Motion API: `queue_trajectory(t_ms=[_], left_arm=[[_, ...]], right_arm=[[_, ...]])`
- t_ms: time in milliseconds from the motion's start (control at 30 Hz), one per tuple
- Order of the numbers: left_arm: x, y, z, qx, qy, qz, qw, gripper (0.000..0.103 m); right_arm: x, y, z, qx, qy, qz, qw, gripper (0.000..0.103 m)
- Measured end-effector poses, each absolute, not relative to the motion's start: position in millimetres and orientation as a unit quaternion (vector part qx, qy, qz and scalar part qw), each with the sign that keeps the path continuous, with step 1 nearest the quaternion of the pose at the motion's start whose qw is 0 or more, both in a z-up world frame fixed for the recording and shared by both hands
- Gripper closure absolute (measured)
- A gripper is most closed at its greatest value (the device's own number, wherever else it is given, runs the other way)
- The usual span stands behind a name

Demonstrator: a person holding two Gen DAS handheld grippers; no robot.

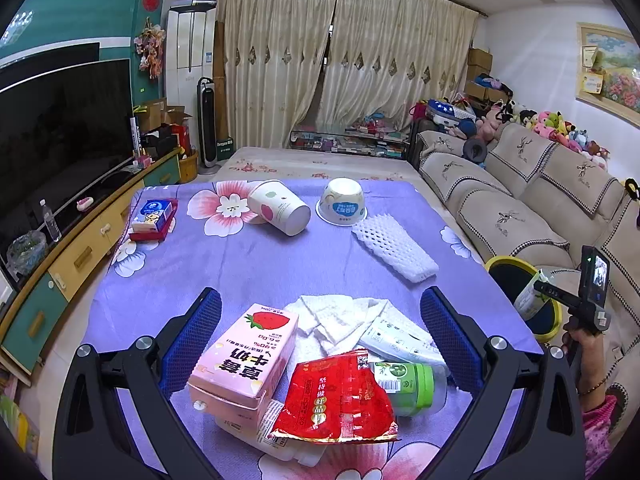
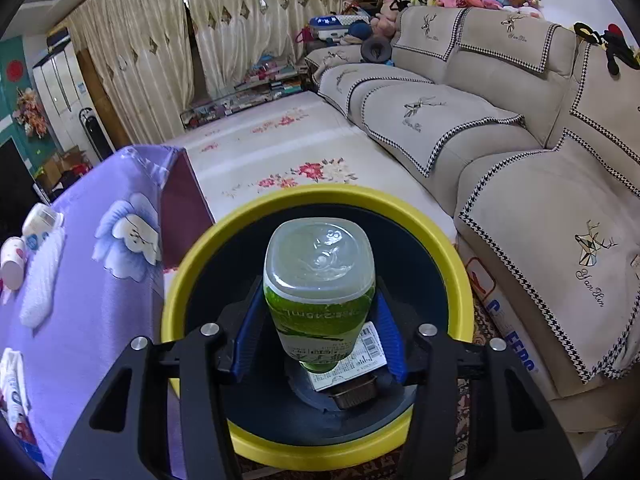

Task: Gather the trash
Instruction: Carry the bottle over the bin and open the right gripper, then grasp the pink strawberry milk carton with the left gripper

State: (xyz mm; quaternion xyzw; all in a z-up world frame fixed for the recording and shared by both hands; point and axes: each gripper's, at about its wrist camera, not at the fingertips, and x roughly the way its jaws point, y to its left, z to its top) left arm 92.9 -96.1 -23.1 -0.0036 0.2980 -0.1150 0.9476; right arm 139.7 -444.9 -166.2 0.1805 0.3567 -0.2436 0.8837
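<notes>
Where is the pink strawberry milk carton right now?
In the left wrist view, the milk carton lies on the purple tablecloth between the open left gripper fingers, left of the red wrapper.

A purple floral-clothed table (image 1: 256, 264) carries a tipped paper cup (image 1: 280, 208), upturned bowl (image 1: 342, 201), foam net (image 1: 394, 246) and tissue pack (image 1: 153, 216).

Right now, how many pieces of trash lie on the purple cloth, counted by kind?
Paper cup: 1
Paper bowl: 1
Foam net: 1
Milk carton: 1
Red wrapper: 1
Green-capped bottle: 1
White tube: 1
Tissue pile: 1
Total: 8
</notes>
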Motion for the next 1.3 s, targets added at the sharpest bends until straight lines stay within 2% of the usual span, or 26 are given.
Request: queue_trajectory(t_ms=[767, 1233, 1300], left_arm=[[89.6, -51.9, -23.7, -0.010, 0.304, -0.073, 0.950, 0.005], [116.4, -51.5, -75.0, 0.048, 0.378, -0.108, 0.918, 0.005], [119.0, -51.1, -80.6, 0.050, 0.384, -0.114, 0.915, 0.010]], right_arm=[[115.6, -402.0, -129.9, 0.167, 0.332, -0.207, 0.905, 0.047], [118.5, -390.1, -123.8, 0.160, 0.334, -0.191, 0.909, 0.047], [119.2, -388.3, -124.2, 0.158, 0.337, -0.189, 0.909, 0.047]])
